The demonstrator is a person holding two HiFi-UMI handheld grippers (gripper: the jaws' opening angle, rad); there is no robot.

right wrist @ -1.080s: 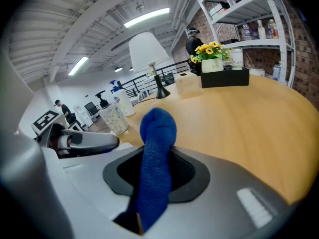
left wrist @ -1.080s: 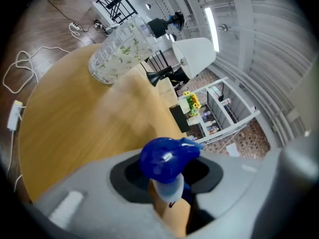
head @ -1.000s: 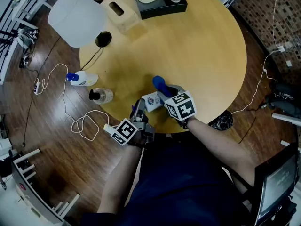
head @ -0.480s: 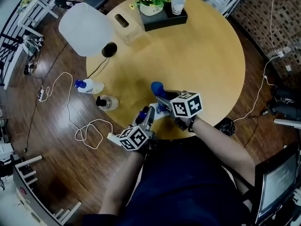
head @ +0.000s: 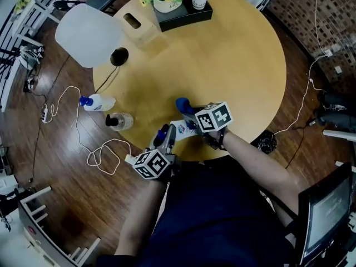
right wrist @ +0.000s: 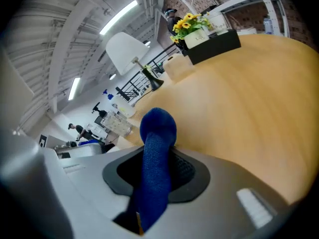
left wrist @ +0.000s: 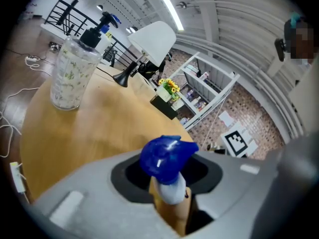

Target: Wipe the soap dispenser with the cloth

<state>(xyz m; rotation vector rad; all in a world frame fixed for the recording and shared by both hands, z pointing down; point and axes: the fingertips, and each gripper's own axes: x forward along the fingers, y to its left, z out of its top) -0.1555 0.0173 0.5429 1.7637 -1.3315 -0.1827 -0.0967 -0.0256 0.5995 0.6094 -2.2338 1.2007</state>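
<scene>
As both hover at the table [head: 239, 65] edge, left claw [head: 167, 136] clamps the soap dispenser [head: 184, 128], right claw [head: 191, 114] the cloth [head: 182, 104].

Three bottles [head: 182, 128] [head: 99, 102] [head: 120, 120]; one cloth [head: 183, 105]; two hand-held grippers [head: 166, 137] [head: 193, 119]; one lamp [head: 86, 35].

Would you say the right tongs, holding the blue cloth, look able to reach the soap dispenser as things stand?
Probably yes: the right tongs grip the blue cloth right beside the soap dispenser, which the left tongs hold, with nothing between them.

table [head: 245, 54]: round, light wood | floor [head: 61, 188]: dark planks | lamp [head: 83, 35]: white shade | light: ceiling strips [left wrist: 168, 8]
</scene>
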